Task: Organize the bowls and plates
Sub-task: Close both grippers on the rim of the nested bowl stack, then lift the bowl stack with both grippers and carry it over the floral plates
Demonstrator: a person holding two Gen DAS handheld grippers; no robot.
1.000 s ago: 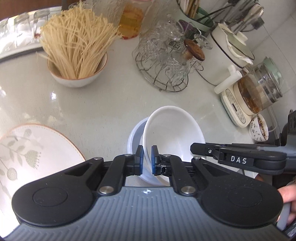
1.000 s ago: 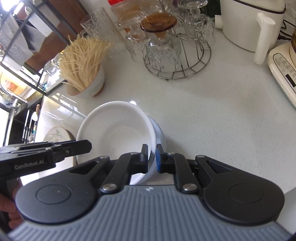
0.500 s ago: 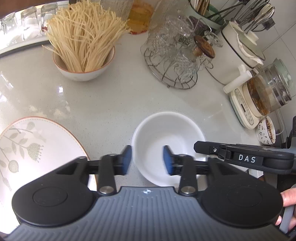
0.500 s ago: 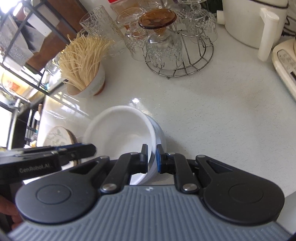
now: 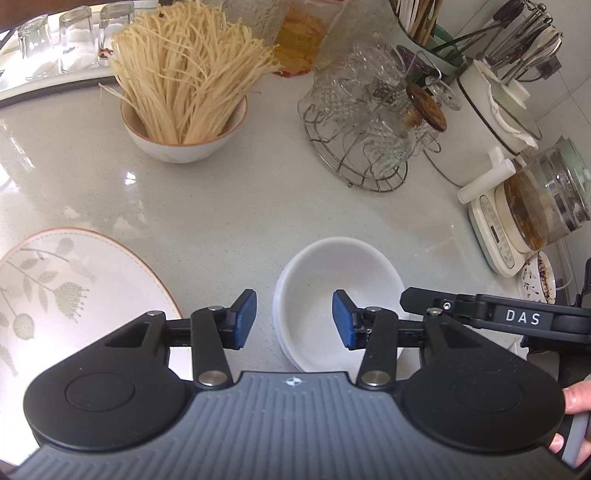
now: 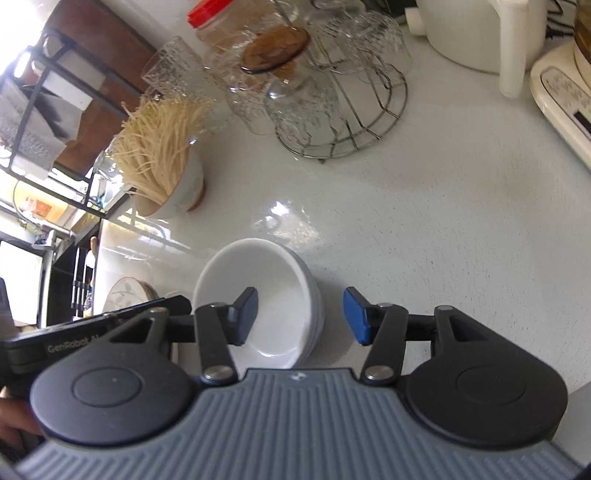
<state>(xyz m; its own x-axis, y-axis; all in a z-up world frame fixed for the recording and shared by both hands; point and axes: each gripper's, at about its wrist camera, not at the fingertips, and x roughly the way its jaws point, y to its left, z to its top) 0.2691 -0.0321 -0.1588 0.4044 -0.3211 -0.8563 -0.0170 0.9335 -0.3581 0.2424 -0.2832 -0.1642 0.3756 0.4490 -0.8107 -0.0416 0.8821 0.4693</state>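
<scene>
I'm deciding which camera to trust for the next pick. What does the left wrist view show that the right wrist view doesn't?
Only the left wrist view shows the leaf-patterned plate up close, the utensil holders and the glass kettle. Only the right wrist view shows the red-lidded jar and the dark shelf frame. Both show the stacked white bowls, the noodle bowl, the wire glass rack, and both grippers, left and right, opening off the rim.

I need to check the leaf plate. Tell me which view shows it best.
Left wrist view: the plate fills the lower left, pattern clear, its near edge hidden. Right wrist view shows only a small piece behind the left gripper.
</scene>
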